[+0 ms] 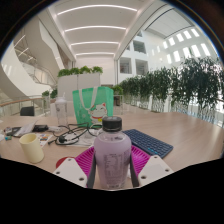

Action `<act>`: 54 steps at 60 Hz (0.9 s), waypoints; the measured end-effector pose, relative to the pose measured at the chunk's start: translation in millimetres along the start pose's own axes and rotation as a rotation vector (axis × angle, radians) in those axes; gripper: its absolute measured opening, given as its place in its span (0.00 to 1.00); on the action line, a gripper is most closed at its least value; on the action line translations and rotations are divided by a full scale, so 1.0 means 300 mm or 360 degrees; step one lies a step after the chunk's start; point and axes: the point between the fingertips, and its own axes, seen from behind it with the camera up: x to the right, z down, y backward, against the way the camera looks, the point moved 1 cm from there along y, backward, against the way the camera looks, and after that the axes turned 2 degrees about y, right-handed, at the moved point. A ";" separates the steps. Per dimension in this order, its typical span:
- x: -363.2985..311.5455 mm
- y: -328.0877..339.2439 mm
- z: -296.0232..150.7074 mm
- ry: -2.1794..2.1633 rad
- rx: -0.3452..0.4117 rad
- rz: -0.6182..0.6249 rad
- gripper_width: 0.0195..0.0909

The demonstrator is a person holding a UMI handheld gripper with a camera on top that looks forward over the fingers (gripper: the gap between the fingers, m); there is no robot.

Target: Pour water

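Gripper [112, 165] at the near edge of the tabletop [185, 128]. Jaws clamped on a clear plastic bottle [112, 152] with a dark cap; pink pads [86, 160] press its sides left and right. Bottle upright, apparently lifted clear of the tabletop, though its base is hidden. Beyond the left finger: a pale yellow cup [32, 148]. Beyond the right finger: a dark keyboard [153, 142]. Farther back, tangled cables [72, 132] and a green bag [93, 104]. Potted plants [165, 88] line the far side.
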 end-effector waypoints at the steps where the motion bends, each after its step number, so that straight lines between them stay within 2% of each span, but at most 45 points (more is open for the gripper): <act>1: 0.000 -0.001 -0.001 0.0003 0.0006 0.0003 0.45; 5: 0.010 -0.004 -0.004 -0.0043 0.0025 0.0032 0.40; 8: 0.014 -0.001 -0.004 -0.0051 0.0016 0.0054 0.41; 11: 0.013 -0.008 0.002 -0.0057 -0.0012 0.0074 0.35; 15: 0.026 -0.019 0.005 -0.0138 -0.0077 0.0115 0.30; 19: 0.050 -0.007 -0.009 -0.0166 -0.0176 0.0158 0.30; 26: 0.058 0.001 -0.222 0.0122 -0.0103 0.0227 0.30; 34: -0.053 0.010 -0.585 0.0774 0.0041 0.0224 0.30; 41: -0.278 -0.005 -0.698 0.1579 0.0104 0.0253 0.30; 46: -0.488 -0.064 -0.603 0.2167 0.0105 0.0234 0.30; 54: -0.641 -0.106 -0.407 0.2904 -0.0032 0.0097 0.30</act>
